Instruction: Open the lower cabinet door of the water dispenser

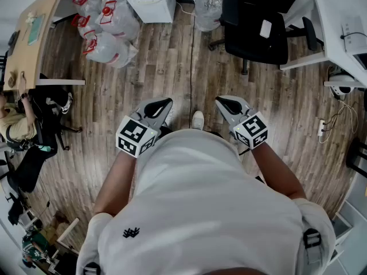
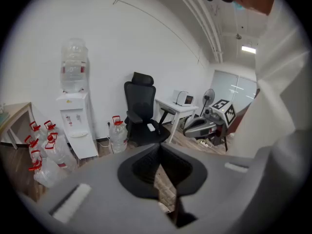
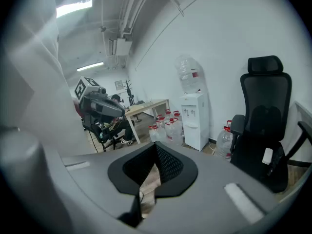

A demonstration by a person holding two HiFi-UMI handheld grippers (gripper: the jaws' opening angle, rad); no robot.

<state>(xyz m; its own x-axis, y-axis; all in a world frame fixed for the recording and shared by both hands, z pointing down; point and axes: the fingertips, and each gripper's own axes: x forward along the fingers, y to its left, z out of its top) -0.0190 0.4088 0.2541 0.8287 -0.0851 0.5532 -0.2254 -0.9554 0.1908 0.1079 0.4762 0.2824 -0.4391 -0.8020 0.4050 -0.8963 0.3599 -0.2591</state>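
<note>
The white water dispenser stands against the far wall with a large bottle on top. Its lower cabinet door looks closed. It also shows in the right gripper view as the dispenser, and at the top of the head view as the dispenser. Both grippers are held close to the person's body, far from it. My left gripper is shut with nothing between its jaws, its tips meeting in the left gripper view. My right gripper is likewise shut and empty.
Several water bottles with red caps lie left of the dispenser, and one more bottle stands to its right. A black office chair and a white desk are at the right. A person sits at a wooden desk on the left.
</note>
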